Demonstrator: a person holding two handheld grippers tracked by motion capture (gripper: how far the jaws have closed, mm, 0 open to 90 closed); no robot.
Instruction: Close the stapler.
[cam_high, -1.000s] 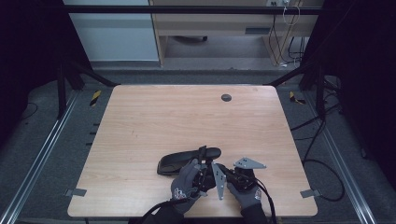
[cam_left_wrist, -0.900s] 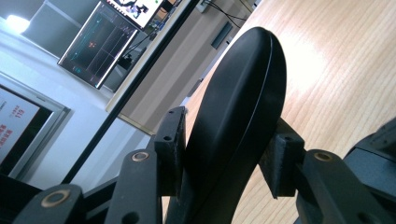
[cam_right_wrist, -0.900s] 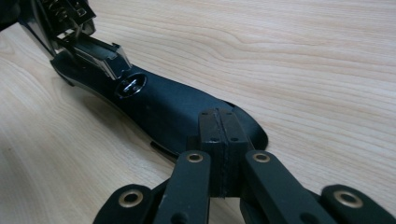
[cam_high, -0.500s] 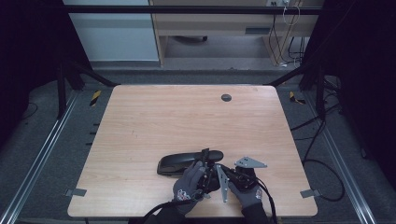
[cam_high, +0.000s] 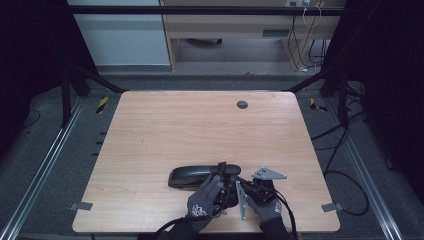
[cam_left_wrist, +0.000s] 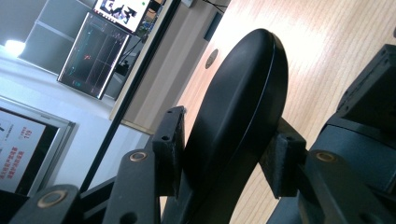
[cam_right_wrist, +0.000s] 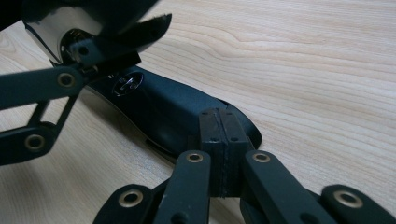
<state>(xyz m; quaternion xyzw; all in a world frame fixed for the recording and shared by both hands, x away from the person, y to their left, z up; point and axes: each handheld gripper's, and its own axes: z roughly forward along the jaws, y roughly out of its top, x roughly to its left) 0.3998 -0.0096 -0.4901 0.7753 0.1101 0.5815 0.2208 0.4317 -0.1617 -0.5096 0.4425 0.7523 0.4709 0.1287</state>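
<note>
We find a long black case (cam_high: 200, 176), glossy and rounded like a spectacle case, lying flat on the wooden counter (cam_high: 200, 125) near its front edge, just ahead of the person's gloved hands. The left hand-held gripper (cam_high: 223, 176) straddles the case near its right end; in the left gripper view its two pads (cam_left_wrist: 169, 140) sit against either side of the dark shell (cam_left_wrist: 238, 116), so we judge it to be grasping the case. The right hand-held gripper (cam_right_wrist: 218, 140) is clenched with nothing between its pads, its tip resting just beside the near end of the case (cam_right_wrist: 159, 105). In our judgement the step in hand is securing the case with the left hand-held gripper. The next move calls for a firm left hold while the right one either releases its pads to take the free end or works at the seam; the glossy curved shell may slip if squeezed unevenly.
</note>
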